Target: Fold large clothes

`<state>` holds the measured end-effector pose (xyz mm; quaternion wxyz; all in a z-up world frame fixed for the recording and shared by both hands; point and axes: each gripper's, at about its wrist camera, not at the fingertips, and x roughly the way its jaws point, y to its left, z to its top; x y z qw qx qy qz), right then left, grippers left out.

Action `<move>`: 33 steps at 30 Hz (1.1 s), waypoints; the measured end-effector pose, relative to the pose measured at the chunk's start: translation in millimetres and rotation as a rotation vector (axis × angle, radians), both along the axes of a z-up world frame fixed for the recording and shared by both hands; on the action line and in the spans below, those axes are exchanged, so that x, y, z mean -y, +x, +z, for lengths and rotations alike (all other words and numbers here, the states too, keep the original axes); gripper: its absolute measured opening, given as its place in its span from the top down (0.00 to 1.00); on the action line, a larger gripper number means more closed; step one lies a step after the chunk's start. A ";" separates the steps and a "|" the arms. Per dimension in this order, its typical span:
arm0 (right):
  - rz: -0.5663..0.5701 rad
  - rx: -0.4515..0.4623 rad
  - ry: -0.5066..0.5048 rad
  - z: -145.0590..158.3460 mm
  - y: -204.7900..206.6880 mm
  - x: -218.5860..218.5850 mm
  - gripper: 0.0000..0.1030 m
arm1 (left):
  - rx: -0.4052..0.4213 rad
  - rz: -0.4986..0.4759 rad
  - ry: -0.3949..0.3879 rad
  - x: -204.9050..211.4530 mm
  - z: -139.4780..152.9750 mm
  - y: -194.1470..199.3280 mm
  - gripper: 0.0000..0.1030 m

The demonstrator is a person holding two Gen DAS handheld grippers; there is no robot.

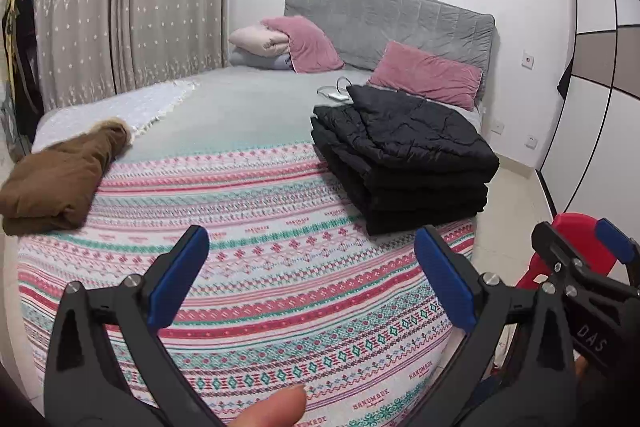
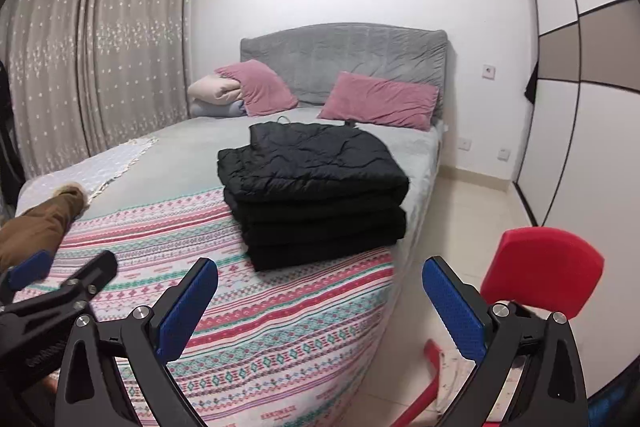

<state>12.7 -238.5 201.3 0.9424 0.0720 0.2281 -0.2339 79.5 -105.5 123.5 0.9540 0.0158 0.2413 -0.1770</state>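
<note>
The bed [image 1: 256, 115] fills most of both views, its near half covered by a striped patterned blanket [image 1: 280, 287] and its far end backed by a grey headboard [image 1: 392, 23]. Curtains [image 1: 128, 7] hang along the left wall, and a wardrobe [image 2: 580, 87] stands on the right. On the right side of the bed lies the black coat [image 2: 312, 187], folded into a thick stack, half on the blanket and half on the grey sheet. A brown coat [image 1: 56, 183] with a fur trim lies bunched at the left edge of the bed, well apart from the black one. Two pink pillows [image 1: 428, 75] lean at the headboard, one propped on rolled bedding. A red chair [image 2: 544, 271] stands on the floor beside the bed's near right corner. The left gripper [image 1: 312, 247] hovers over the blanket with its jaws spread wide and nothing between them. The right gripper [image 2: 320, 277] is likewise released, empty, near the bed's corner.
</note>
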 end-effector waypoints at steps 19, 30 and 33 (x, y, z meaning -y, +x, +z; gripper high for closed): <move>-0.056 0.022 -0.039 10.3 -29.9 -6.0 0.00 | 0.022 -0.068 -0.035 0.9 8.9 -14.3 0.01; -0.068 0.016 -0.037 7.2 -28.9 -0.7 0.00 | 0.007 -0.084 -0.029 4.5 5.8 -13.4 0.01; -0.070 0.017 -0.038 6.4 -27.5 0.2 0.00 | 0.016 -0.085 -0.021 5.6 5.5 -12.7 0.01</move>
